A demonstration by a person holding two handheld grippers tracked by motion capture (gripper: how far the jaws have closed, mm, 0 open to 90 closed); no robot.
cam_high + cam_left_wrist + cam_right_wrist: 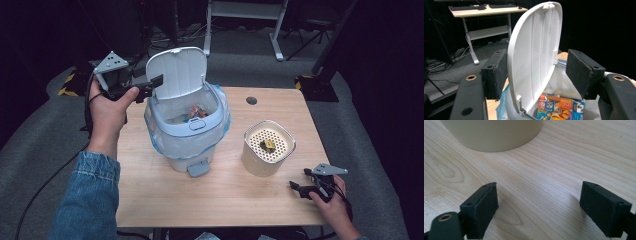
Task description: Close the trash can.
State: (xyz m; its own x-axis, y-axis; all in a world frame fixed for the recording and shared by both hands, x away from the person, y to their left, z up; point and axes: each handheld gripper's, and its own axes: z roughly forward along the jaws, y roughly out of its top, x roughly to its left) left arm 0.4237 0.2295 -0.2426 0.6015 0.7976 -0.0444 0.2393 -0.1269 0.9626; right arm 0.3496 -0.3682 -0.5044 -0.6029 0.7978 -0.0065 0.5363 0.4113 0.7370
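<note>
We hold our left hand-held gripper (534, 75) open astride the bin's raised lid (534, 55), pads not pressing; next we pinch it to close it. Our right hand-held gripper (539, 205) rests empty, agape.

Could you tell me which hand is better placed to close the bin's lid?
Left: its tool straddles the raised lid; the right tool rests open on the table.
</note>
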